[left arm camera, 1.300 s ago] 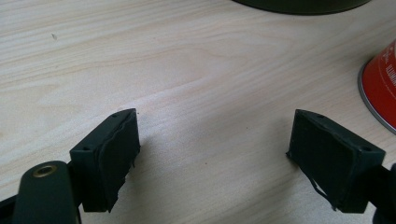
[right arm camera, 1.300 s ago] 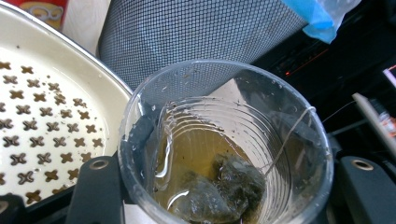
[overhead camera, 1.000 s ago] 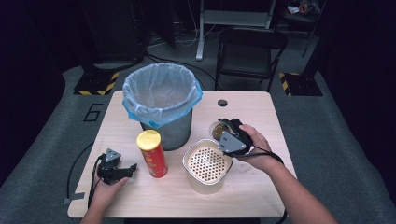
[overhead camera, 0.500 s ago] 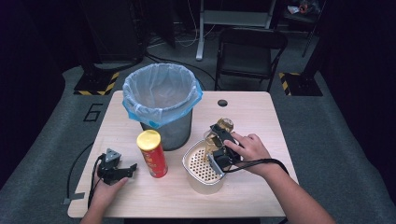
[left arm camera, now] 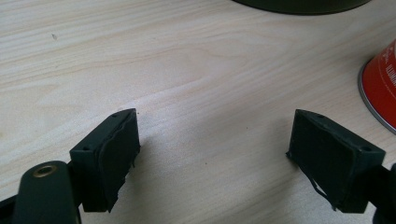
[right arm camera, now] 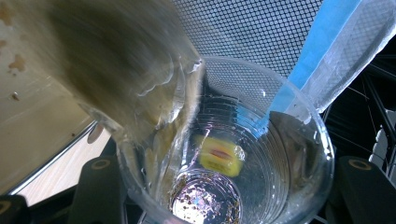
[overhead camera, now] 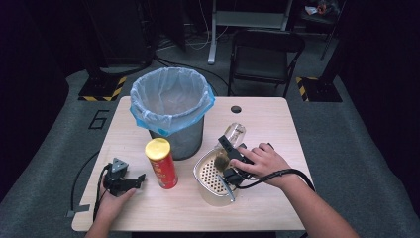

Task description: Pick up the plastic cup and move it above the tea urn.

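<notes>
The right tongs (overhead camera: 229,159) are gripping a clear plastic cup (overhead camera: 233,136), tilted over the cream strainer basket (overhead camera: 210,191), and honestly the spot where the cup's mouth meets the basket is hard to read from the high view since the hand (overhead camera: 262,161) and a trailing cable are covering part of it. In the right gripper view the cup (right arm camera: 261,154) is sitting between the two black jaws with its ribbed, see-through wall pressing out to both, and something brownish is smearing past in a blur at the upper left, so I can't tell what it is. There's a small yellow bit (right arm camera: 220,156) and dark specks showing through the bottom, but they're too fuzzy to name. The basket is perforated with a grid of little holes and has a rounded shape. The bin (overhead camera: 171,111) behind it is grey mesh with a crinkly blue-edged liner. Over on the left, the left tongs (overhead camera: 130,181) are resting on the pale wood-grain bench (overhead camera: 277,119), jaws standing wide apart with nothing between them, just beside a red tube can (overhead camera: 161,163) with a shiny yellow lid, which is cut off at the edge in the left gripper view.
</notes>
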A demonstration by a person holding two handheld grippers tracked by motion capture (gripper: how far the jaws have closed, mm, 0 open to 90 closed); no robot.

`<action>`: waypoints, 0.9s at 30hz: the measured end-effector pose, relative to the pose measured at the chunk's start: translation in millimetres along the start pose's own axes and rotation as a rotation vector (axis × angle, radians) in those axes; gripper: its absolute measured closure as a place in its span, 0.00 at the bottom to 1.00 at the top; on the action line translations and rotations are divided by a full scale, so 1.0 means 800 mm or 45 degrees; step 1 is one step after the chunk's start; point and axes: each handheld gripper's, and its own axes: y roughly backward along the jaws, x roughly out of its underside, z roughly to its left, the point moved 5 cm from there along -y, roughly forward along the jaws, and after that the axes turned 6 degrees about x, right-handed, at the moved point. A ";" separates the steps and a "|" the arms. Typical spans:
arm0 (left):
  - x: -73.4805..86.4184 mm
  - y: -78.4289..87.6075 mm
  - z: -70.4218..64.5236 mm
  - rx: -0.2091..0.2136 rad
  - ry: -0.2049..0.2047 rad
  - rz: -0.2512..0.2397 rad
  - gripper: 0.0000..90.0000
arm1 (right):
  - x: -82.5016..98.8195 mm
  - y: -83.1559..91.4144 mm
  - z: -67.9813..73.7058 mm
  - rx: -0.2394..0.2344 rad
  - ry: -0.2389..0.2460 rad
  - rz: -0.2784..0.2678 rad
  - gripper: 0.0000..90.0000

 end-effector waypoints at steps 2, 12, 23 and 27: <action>0.000 0.000 0.000 0.000 0.000 0.000 0.18 | 0.000 0.000 -0.001 -0.006 -0.001 -0.002 0.41; 0.000 0.000 0.000 0.000 0.000 0.000 0.18 | -0.001 0.000 -0.004 0.032 -0.075 0.001 0.41; 0.000 0.000 0.000 0.000 0.000 0.000 0.18 | -0.004 0.003 -0.005 0.028 -0.083 -0.020 0.40; 0.000 0.000 0.000 0.000 0.000 0.000 0.18 | -0.005 0.005 -0.006 0.031 -0.099 -0.020 0.40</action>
